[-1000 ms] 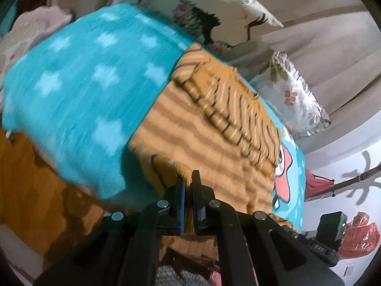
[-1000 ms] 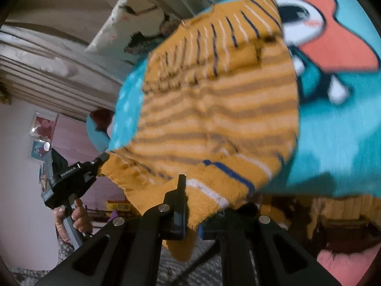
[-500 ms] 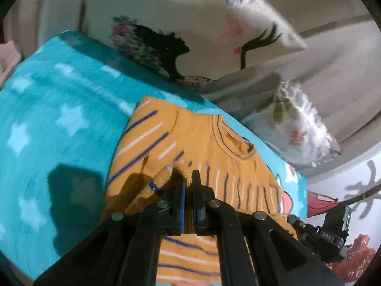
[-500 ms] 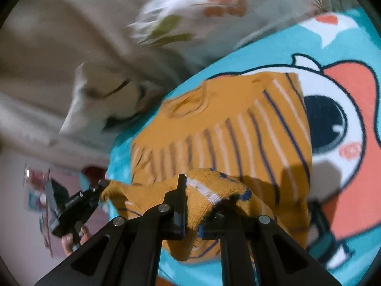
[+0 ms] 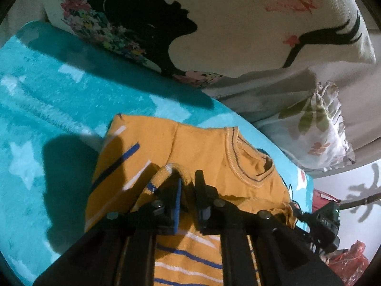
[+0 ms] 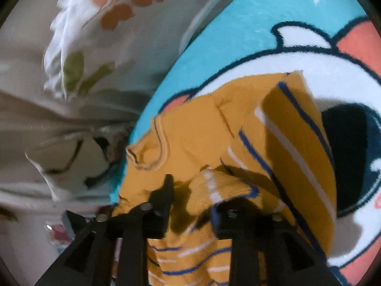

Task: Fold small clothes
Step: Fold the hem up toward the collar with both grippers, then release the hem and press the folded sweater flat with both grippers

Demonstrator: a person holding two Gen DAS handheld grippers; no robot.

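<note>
Printed cushions point(image 5: 238, 23) back a teal fleece blanket point(image 5: 47, 95), on which the mustard striped sweater point(image 5: 202, 147) lies, neck toward the cushions. Its bottom hem is now carried up over the chest, so the first crosswise fold appears made; sleeves and further folds look outstanding. Against the earlier frames, the garment no longer hangs lifted but rests on the blanket. The right gripper point(image 6: 190, 190) has just been opening, jaws parted, hem loose between them. The left gripper point(image 5: 188, 186) has just been opening slightly, jaws narrow, hem edge between them.
</note>
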